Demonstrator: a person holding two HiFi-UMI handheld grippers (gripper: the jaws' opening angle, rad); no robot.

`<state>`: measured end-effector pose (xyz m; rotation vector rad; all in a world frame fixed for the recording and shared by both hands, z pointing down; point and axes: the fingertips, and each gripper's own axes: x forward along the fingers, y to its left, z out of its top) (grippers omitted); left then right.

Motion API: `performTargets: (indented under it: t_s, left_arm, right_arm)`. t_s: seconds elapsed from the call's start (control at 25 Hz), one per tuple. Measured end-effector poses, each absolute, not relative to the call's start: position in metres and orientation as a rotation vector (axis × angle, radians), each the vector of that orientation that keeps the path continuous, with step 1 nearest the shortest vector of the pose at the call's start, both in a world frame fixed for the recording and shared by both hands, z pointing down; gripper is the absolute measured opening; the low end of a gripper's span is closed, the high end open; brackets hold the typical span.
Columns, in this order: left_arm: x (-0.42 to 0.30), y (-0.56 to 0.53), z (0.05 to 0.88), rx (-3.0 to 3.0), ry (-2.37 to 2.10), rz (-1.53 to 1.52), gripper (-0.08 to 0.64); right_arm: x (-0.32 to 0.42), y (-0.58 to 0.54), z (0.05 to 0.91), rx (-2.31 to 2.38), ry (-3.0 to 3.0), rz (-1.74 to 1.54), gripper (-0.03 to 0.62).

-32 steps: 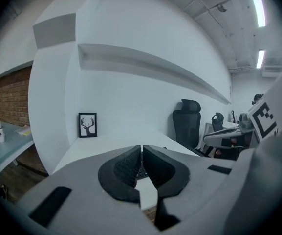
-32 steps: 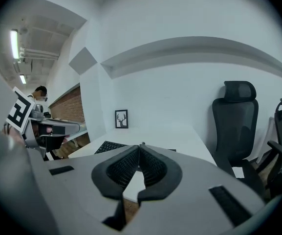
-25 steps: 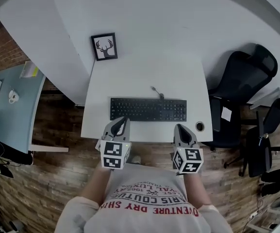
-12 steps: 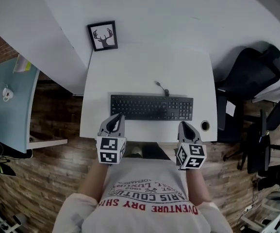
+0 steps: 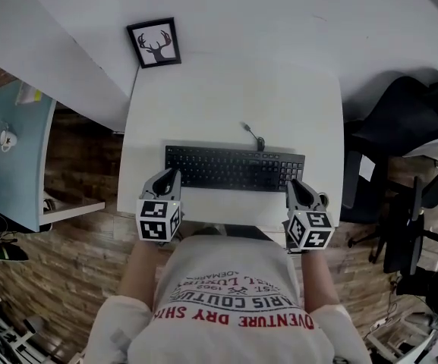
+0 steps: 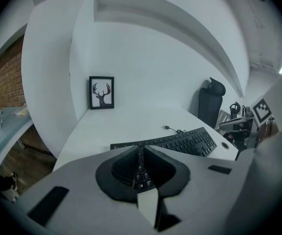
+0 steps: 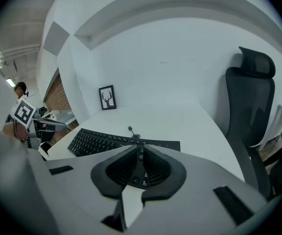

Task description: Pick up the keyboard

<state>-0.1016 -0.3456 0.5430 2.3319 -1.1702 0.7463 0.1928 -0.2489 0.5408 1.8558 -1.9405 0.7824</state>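
Observation:
A black keyboard (image 5: 234, 169) lies flat near the front edge of the white desk (image 5: 226, 105), its cable (image 5: 250, 135) trailing toward the back. My left gripper (image 5: 169, 176) hangs over the keyboard's near left corner with its jaws shut and nothing between them. My right gripper (image 5: 295, 185) sits at the near right corner, also shut and empty. Whether either tip touches the keyboard I cannot tell. The left gripper (image 6: 140, 152) in its own view points along the keyboard (image 6: 180, 142). The right gripper (image 7: 141, 153) in its own view has the keyboard (image 7: 99, 141) below and to the left.
A framed deer picture (image 5: 154, 42) leans against the wall at the desk's back left. A round cable hole (image 5: 323, 199) is by the desk's right front corner. A black office chair (image 5: 401, 120) stands at the right. A pale blue side table (image 5: 14, 158) with a mug (image 5: 6, 137) is at the left.
Both grippers have dropped and spread apart, from in front of the keyboard's middle out to its two near corners. The keyboard has not moved on the desk.

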Motion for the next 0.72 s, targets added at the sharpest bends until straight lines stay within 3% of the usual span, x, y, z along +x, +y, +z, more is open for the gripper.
performTargets:
  t_s: [0.12, 0.16, 0.2, 0.32, 0.52, 0.72]
  left_arm:
    - [-0.109, -0.353, 0.565, 2.227, -1.147, 0.721, 0.039]
    - [-0.113, -0.356, 0.572, 2.188, -1.148, 0.712, 0.057]
    - [-0.117, -0.358, 0.579, 2.154, -1.147, 0.707, 0.122]
    - [-0.130, -0.366, 0.597, 2.081, -1.152, 0.708, 0.191]
    - [-0.140, -0.379, 0.614, 2.026, -1.152, 0.716, 0.250]
    - [-0.128, -0.384, 0.626, 2.029, -1.053, 0.772, 0.262]
  right_arm:
    - [0.208, -0.255, 0.558, 1.829, -1.919, 0.830, 0.029]
    - [0.212, -0.257, 0.564, 1.810, -1.921, 0.854, 0.062]
    - [0.214, -0.259, 0.570, 1.784, -1.930, 0.881, 0.147]
    - [0.224, -0.264, 0.587, 1.730, -1.943, 0.950, 0.218]
    - [0.250, -0.269, 0.609, 1.737, -1.908, 1.084, 0.261]
    - [0.260, -0.275, 0.625, 1.712, -1.888, 1.157, 0.267]
